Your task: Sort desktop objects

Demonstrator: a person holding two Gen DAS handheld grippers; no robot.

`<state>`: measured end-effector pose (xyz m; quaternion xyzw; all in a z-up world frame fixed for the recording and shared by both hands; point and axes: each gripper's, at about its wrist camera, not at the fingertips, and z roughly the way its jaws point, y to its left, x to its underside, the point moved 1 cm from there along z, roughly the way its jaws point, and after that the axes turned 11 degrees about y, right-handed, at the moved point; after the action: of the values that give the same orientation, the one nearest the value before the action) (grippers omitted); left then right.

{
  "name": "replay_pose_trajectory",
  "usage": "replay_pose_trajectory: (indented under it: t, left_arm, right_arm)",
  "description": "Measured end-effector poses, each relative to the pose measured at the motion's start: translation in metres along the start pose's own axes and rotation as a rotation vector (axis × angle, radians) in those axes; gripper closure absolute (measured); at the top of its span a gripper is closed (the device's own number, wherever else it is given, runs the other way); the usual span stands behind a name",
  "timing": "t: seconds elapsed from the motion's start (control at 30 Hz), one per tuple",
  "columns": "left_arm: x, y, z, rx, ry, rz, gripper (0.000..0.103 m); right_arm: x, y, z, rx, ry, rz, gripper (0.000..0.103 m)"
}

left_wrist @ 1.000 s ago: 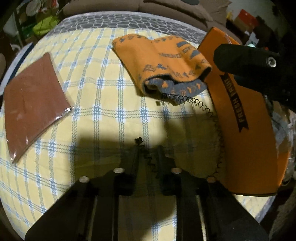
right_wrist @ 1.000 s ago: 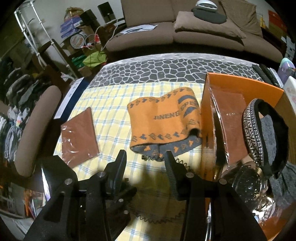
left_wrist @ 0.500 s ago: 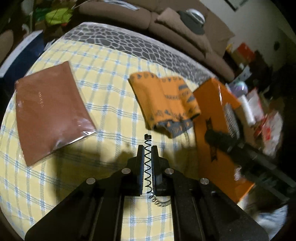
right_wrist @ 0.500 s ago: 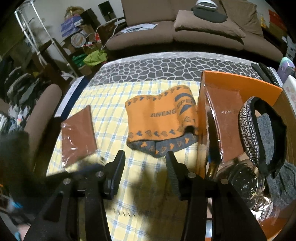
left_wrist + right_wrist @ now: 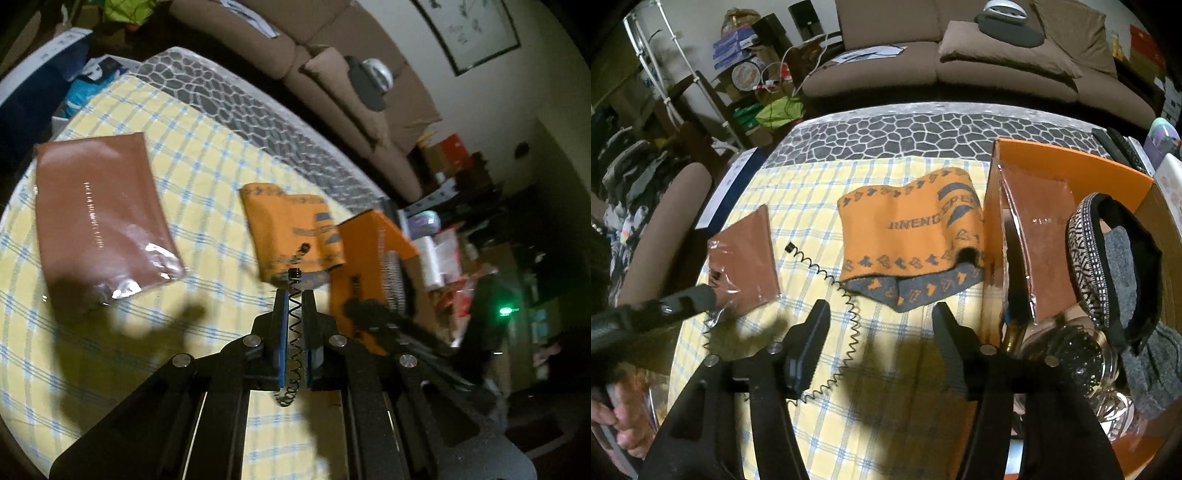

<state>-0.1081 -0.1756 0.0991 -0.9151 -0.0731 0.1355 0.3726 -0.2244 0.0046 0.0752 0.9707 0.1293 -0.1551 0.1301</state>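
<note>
Left gripper (image 5: 294,295) nearest the lens, jaws pressed together, pinching the black coiled cord (image 5: 293,332) lengthwise; one end sticks out past the tips, a short curl hangs below. From the right wrist view the cord (image 5: 846,314) runs in a long loose arc above the counter (image 5: 886,424), from the left gripper (image 5: 683,301) at left edge, down toward the right gripper and up to a free plug end near the brown packet. Right gripper (image 5: 881,336) jaws spread wide, holding nothing, hovering over the checked cloth

Further out on the counter: brown packet (image 5: 99,218) in clear wrap lying flat at left, orange knit band (image 5: 912,236) in the middle, touching the orange box (image 5: 991,229) at right

Box already holds a second brown packet (image 5: 1045,240) leaning upright, a patterned headband (image 5: 1086,254), a grey felt piece (image 5: 1126,266) and a clear jar-like thing, blurry

Progress guess: roughly halfway. Several things boxed; cord in hand but not yet in the box; packet and knit band not yet moved. Beyond: grey patterned mat edge, then a sofa
</note>
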Motion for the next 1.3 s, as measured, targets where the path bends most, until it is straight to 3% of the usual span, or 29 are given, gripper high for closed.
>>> replay_pose_trajectory:
  t: [0.3,0.47,0.6,0.7,0.77,0.93,1.0,1.1,1.17,1.3]
  left_arm:
    - [0.004,-0.012,-0.013,0.069,-0.009,0.018,0.098]
    - [0.002,-0.007,-0.019,0.100,-0.030,-0.008,0.103]
    - [-0.001,-0.001,-0.024,0.112,-0.045,-0.025,0.103]
    - [-0.002,0.003,-0.022,0.079,-0.044,-0.034,0.103]
    - [-0.002,0.004,-0.018,0.020,-0.033,-0.022,0.103]
    - [0.000,0.013,0.019,-0.230,0.047,0.013,0.103]
    - [0.001,0.017,0.034,-0.298,0.068,0.031,0.103]
    - [0.005,0.017,0.061,-0.372,0.121,0.066,0.098]
    - [0.009,0.015,0.079,-0.412,0.157,0.093,0.087]
    - [0.020,0.011,0.101,-0.498,0.195,0.138,0.085]
  right_arm:
    - [0.003,0.013,0.009,-0.034,0.023,-0.021,0.036]
    - [0.008,0.028,0.002,-0.229,0.024,-0.084,0.036]
    - [0.009,0.034,-0.009,-0.317,0.002,-0.116,0.036]
    - [0.012,0.042,-0.011,-0.370,0.006,-0.140,0.036]
    - [0.012,0.046,-0.005,-0.311,0.027,-0.146,0.036]
    - [0.012,0.038,0.022,-0.100,0.105,-0.105,0.036]
    - [0.013,0.036,0.029,-0.055,0.120,-0.102,0.036]
    - [0.015,0.033,0.042,-0.017,0.145,-0.099,0.036]
    - [0.018,0.028,0.048,0.014,0.155,-0.103,0.036]
    - [0.023,0.030,0.061,0.083,0.174,-0.130,0.038]
